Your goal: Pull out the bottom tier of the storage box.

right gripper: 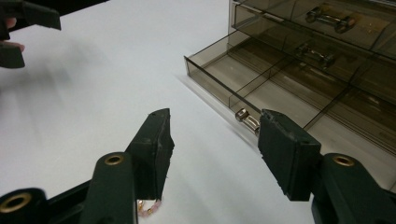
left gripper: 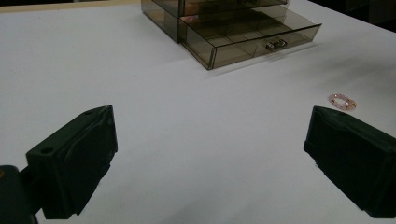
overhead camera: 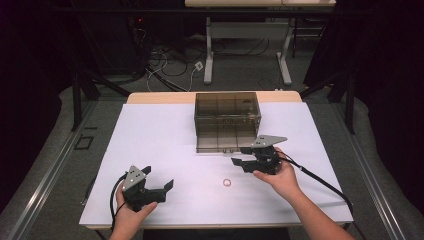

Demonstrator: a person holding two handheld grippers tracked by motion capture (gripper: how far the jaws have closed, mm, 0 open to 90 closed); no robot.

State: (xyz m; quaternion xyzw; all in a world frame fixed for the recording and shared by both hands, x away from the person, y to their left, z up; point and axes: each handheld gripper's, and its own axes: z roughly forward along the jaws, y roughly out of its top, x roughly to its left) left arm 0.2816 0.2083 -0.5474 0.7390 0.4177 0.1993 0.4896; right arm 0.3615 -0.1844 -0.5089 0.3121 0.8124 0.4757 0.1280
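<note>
Drawer point(right gripper: 261, 88) at the bottom of the smoky plastic organiser point(overhead camera: 227, 120) stands pulled out toward the person, its divided compartments visible and apparently empty. That part of the work appears done. Bracelet point(overhead camera: 227, 182), a small ring of pink beads, lies loose on the white worktop point(overhead camera: 150, 140), in front of the organiser and between the two hands; it is not yet picked up or stowed.

Right gripper point(overhead camera: 248, 156) hovers just in front of the open drawer, jaws spread wide and holding nothing. In the right gripper view the drawer's metal handle point(right gripper: 247, 120) sits between the jaws, apart from both, and the beads show at the bottom edge below the near jaw.

Left gripper point(overhead camera: 159, 180) sits near the front left of the worktop, jaws likewise wide apart and empty, well clear of the organiser.

Remaining, by my judgement: grasp the bracelet, place it in a compartment, and close the drawer.
</note>
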